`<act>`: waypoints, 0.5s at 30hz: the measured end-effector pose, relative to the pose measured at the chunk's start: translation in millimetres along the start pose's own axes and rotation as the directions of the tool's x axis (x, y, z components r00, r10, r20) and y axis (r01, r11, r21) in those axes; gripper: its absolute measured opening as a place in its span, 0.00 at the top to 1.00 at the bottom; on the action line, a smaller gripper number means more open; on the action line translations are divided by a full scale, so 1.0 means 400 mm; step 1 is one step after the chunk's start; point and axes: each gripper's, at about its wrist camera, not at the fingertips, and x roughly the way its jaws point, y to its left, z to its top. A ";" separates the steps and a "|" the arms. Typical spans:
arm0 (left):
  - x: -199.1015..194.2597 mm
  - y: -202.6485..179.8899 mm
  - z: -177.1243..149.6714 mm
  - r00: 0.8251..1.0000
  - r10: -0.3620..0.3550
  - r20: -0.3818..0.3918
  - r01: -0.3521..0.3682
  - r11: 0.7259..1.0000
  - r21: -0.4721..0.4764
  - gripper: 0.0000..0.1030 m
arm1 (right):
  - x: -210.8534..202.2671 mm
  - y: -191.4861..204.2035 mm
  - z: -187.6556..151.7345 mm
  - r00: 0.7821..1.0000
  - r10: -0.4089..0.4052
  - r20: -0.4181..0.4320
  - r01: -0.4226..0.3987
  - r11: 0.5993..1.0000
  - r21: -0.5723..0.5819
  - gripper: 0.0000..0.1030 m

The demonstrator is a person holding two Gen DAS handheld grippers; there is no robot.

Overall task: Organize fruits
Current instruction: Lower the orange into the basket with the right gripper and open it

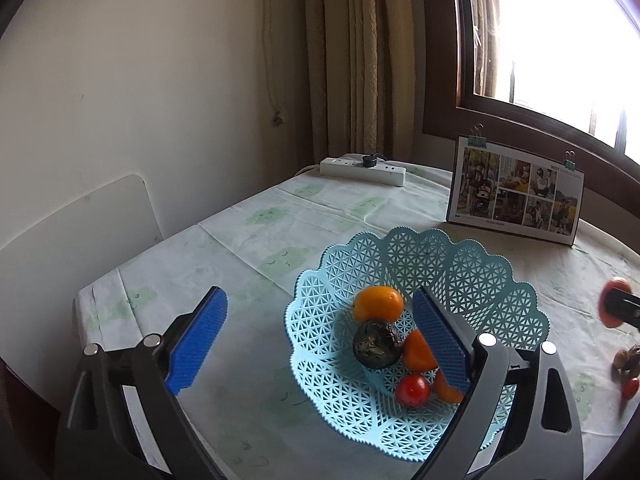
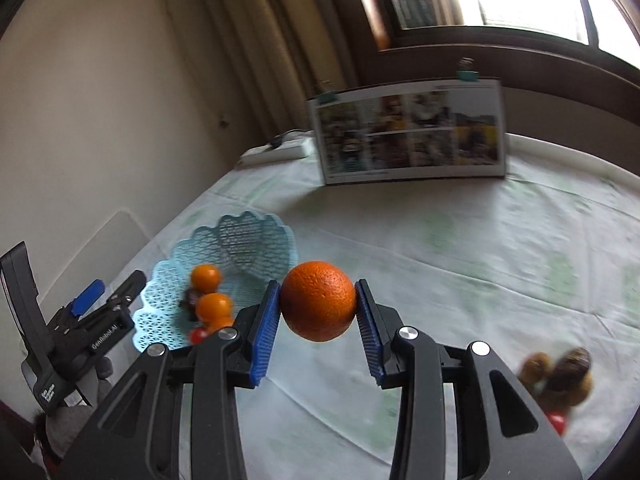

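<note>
While the right wrist view shows the right claw (image 2: pixel 317 307) up close, the left wrist view only catches a blurry bit of it at the far right edge. The right claw is partly open, and its two blue bumpy pads squeeze a round orange (image 2: pixel 318 300) with dimpled skin, held up off the table. Only this view shows that grip.

The left wrist view looks down into the light blue plastic basket (image 1: pixel 472 268), which has a lacy, holey wall and a wavy rim. Inside it lie a small orange fruit (image 1: pixel 378 302), a dark wrinkly round fruit (image 1: pixel 378 344), two more orange pieces half hidden by the pad, and a red cherry tomato (image 1: pixel 412 390).

The left claw (image 1: pixel 318 340) is wide open and holds nothing. Its right pad sits over the basket; its left pad hangs over the tablecloth (image 1: pixel 240 240).

To the right of the right claw, blurry brown fruits (image 2: pixel 560 374) and something small and red lie on the cloth. Behind both claws stands a photo card (image 1: pixel 516 192) with clips on top.
</note>
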 end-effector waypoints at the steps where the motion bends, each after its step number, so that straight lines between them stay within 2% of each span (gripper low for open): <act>1: 0.000 0.003 0.000 1.000 -0.002 0.000 0.002 1.000 -0.003 0.08 | 0.013 0.016 0.004 1.000 0.009 -0.005 -0.009 1.000 -0.011 0.63; 9: -0.002 0.016 -0.004 1.000 -0.022 -0.003 0.022 1.000 -0.011 0.05 | 0.099 0.102 0.020 0.997 0.051 -0.051 -0.054 0.997 -0.046 0.63; 15: -0.001 0.020 0.002 1.000 -0.029 -0.005 0.029 0.999 -0.026 0.03 | 0.112 0.108 0.022 0.997 0.063 -0.051 -0.065 0.997 -0.036 0.62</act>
